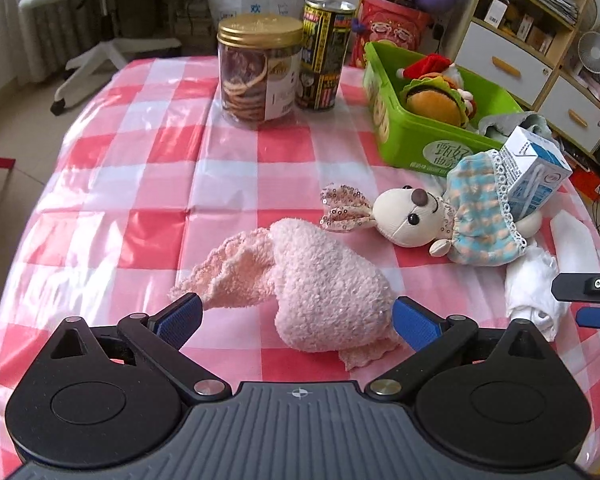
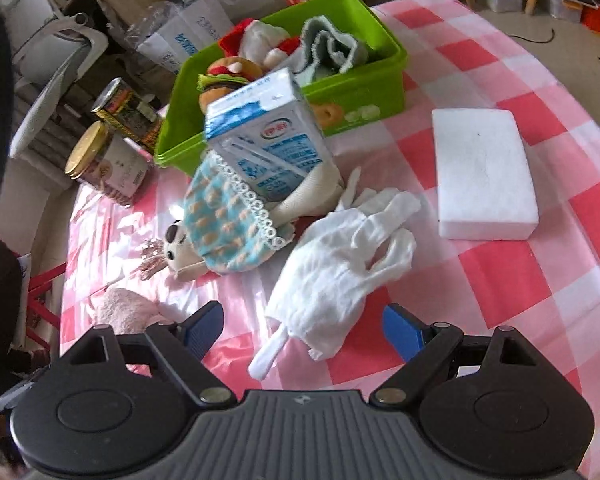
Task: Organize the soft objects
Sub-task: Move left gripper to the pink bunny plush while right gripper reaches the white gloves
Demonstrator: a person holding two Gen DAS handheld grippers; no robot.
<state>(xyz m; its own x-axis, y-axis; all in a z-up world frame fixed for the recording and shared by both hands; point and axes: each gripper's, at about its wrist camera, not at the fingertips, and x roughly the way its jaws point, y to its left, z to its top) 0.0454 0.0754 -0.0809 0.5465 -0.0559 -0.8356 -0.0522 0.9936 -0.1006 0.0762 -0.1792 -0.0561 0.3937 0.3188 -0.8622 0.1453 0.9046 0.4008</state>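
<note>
**Bench inventory: soft items and both grippers**

I logged the following on the checked bench [image 1: 148, 184].

- Left gripper [image 1: 296, 320]: released, jaws spread wide. The pink fluffy sock [image 1: 300, 292] lay flat between its blue pads; whether the pads touched the fabric, I could not tell.
- Right gripper [image 2: 302, 334]: released, jaws spread wide over the cuff end of the white glove [image 2: 340, 276], which lay crumpled on the bench, not pinched.
- Stuffed rabbit [image 1: 432, 220]: on its side in a blue patterned dress, just beyond the sock, sequined ears towards it.
- Milk carton [image 2: 268, 136]: tilted, resting on the rabbit's skirt.
- Green bin [image 1: 412, 136]: behind the rabbit, already holding a plush burger [image 1: 436, 96], a red-and-white plush piece and a grey-green cloth [image 2: 332, 46].
- White foam block [image 2: 484, 172]: flat on the bench, right of the glove and apart from it.
- Jar of biscuits [image 1: 256, 72] with gold lid, and a printed can [image 1: 324, 56] beside it: upright at the far edge, well apart from the soft items.
</note>
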